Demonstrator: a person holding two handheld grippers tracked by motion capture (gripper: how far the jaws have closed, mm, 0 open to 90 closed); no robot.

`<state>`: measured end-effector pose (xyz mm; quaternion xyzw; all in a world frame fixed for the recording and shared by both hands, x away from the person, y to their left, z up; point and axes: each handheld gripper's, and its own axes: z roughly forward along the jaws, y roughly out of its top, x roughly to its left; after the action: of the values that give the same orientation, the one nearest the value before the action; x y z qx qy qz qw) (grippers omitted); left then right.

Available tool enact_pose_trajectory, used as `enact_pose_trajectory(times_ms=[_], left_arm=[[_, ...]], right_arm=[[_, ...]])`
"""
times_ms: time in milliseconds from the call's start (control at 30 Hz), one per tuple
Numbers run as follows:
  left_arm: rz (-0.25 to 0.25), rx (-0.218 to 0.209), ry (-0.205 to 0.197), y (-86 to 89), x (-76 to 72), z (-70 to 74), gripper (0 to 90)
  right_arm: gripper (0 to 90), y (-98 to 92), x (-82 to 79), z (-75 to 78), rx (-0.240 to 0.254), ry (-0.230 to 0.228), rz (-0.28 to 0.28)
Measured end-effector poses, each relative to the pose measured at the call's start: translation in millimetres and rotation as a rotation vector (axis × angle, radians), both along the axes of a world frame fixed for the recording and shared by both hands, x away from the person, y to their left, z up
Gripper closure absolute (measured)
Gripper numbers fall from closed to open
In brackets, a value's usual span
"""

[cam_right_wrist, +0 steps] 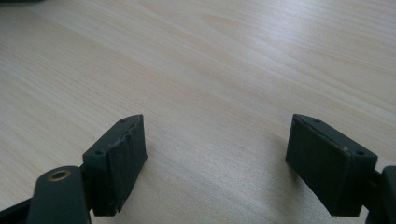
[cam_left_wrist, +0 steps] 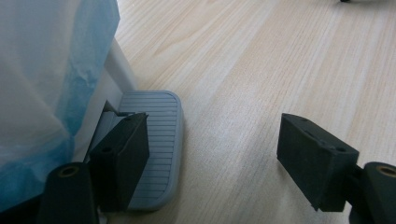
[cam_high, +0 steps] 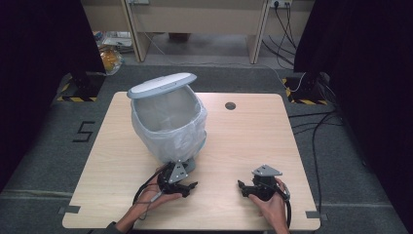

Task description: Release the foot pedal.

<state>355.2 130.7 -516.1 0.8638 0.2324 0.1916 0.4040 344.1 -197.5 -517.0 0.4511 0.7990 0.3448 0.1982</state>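
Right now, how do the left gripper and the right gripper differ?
The left gripper sits at the bin's foot, one jaw over the grey pedal; the right gripper stands apart over bare table. The left gripper points right, the right gripper left. Both have jaws open and empty, each held in a hand.

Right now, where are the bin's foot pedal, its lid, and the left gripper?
foot pedal (cam_left_wrist: 156, 140): left gripper view, ribbed grey top.
lid (cam_high: 162, 85): high view, raised top surface.
left gripper (cam_high: 190, 189): high view, between its fingertips.

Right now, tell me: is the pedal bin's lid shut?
No: in the high view the lid stands raised above the bin's bag-lined rim.
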Motion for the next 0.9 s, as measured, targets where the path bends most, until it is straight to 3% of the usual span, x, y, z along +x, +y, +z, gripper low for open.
enact_pose_trajectory(times_ms=[200, 333, 633, 900], left_arm=[[-0.003, 0.012, -0.003, 0.5, -0.3, 2.5, 24.8], [0.003, -0.009, -0.017, 1.4, -1.3, 7.1, 24.8], [-0.003, -0.004, 0.017, 5.7, -1.6, 13.1, 25.1], [-0.011, -0.034, 0.029, 11.2, -7.5, 22.3, 24.9]], right_arm=[[20.0, 0.0, 0.0, 0.0, 0.000, 0.001, 0.001], [19.9, -0.2, 0.0, 0.1, 0.000, 0.002, 0.003], [19.6, -0.3, 0.2, 0.1, 0.000, 0.002, 0.005], [19.6, -0.4, 0.3, 0.1, -0.001, 0.002, 0.006]])
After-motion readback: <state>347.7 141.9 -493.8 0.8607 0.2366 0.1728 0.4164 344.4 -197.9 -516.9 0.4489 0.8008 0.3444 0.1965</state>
